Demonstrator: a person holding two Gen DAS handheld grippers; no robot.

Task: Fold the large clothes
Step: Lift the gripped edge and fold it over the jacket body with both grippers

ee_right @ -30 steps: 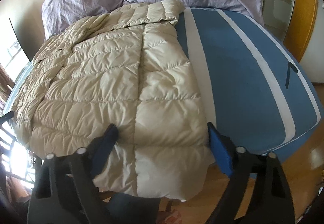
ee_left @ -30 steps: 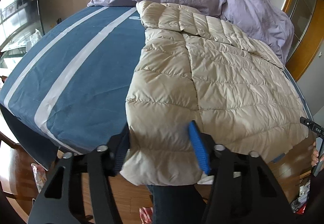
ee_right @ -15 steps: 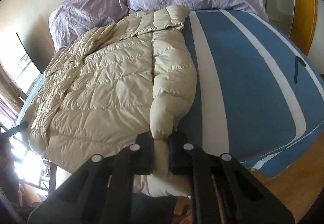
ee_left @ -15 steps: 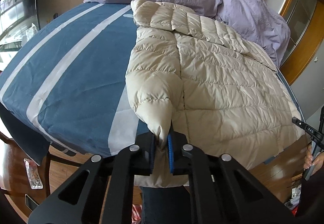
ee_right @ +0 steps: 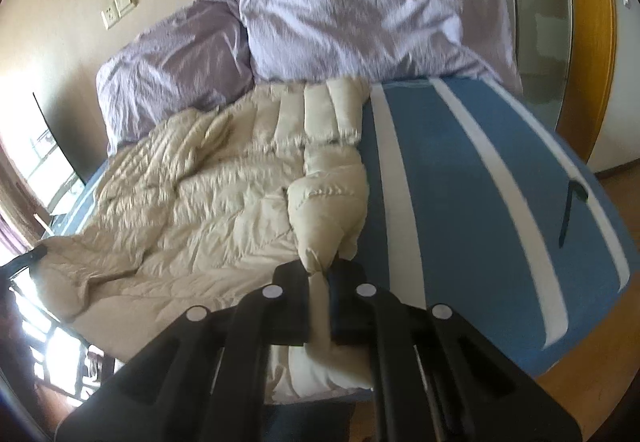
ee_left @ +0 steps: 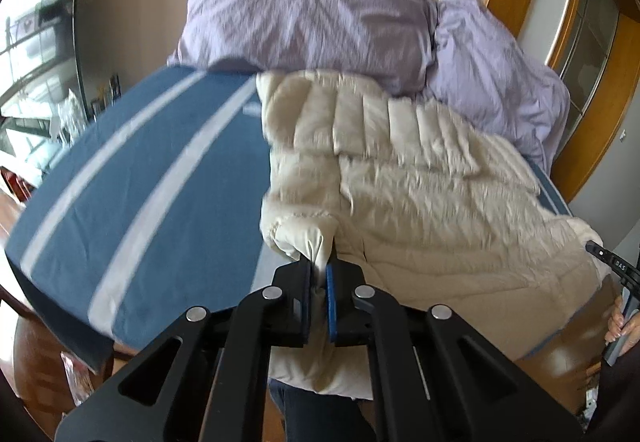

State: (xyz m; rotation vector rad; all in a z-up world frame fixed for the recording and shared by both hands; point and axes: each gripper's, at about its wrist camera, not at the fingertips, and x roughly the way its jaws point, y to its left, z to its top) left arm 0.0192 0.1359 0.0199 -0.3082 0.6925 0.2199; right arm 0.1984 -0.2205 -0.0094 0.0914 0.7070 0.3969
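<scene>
On striped bedspread (ee_left: 132, 178), beige jacket (ee_left: 432, 202), lilac pillows (ee_left: 304, 14)

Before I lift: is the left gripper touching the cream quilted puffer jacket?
Touching. Left wrist view shows the left gripper shut on a pinched fold of the jacket.

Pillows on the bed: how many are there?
2, both lilac, side by side at the head of the bed beyond the jacket: one pillow and the other pillow. More could lie hidden behind them.

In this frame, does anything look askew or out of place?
Nothing stands out. The cream puffer jacket lies on the striped blue bedcover, its near hem pinched by the left tool and right tool. Both views are motion-blurred.
</scene>
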